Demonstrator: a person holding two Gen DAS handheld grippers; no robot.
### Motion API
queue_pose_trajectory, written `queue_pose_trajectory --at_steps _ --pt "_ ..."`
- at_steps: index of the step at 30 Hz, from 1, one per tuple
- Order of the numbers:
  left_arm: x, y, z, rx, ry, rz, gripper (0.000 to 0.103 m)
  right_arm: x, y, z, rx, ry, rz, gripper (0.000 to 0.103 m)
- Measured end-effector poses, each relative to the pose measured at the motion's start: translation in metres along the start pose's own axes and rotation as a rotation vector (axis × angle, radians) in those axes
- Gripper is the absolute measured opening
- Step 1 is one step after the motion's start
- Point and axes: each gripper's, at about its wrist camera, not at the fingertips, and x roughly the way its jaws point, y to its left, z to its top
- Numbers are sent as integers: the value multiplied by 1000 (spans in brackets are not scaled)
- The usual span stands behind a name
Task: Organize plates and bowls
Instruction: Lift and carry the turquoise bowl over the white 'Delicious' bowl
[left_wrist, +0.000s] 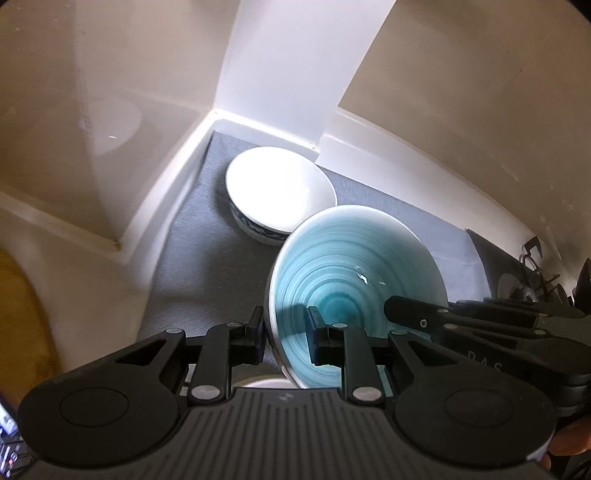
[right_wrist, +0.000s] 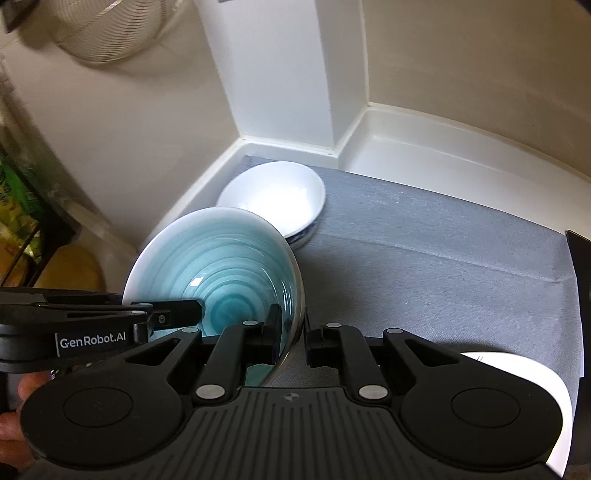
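A turquoise bowl with a spiral glaze hangs tilted above the grey mat, held by both grippers. My left gripper is shut on its left rim, one finger outside the wall and one inside. The right gripper is shut on the opposite rim of the same turquoise bowl. Each gripper shows in the other's view: the right gripper from the right, the left gripper from the left. A white bowl with a blue pattern outside stands on the mat in the back corner.
A grey mat covers the counter, bounded by a white raised ledge and a white column. A white plate edge lies at the near right. A wire basket hangs at upper left. Dark items sit at the right.
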Motion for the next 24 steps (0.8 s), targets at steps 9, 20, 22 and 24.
queue_pose_trajectory --at_steps 9,20,22,24 --pt "-28 10 -16 -13 -10 22 24 -13 18 -14 -23 0 30 13" --pt "-50 17 -36 -25 -11 44 24 -18 31 -29 -41 12 59 13" --pt "-53 18 -40 -25 -7 44 24 -19 34 -33 -42 15 62 13" --pt "-55 19 -43 -26 -4 46 24 -19 36 -36 -45 18 65 13"
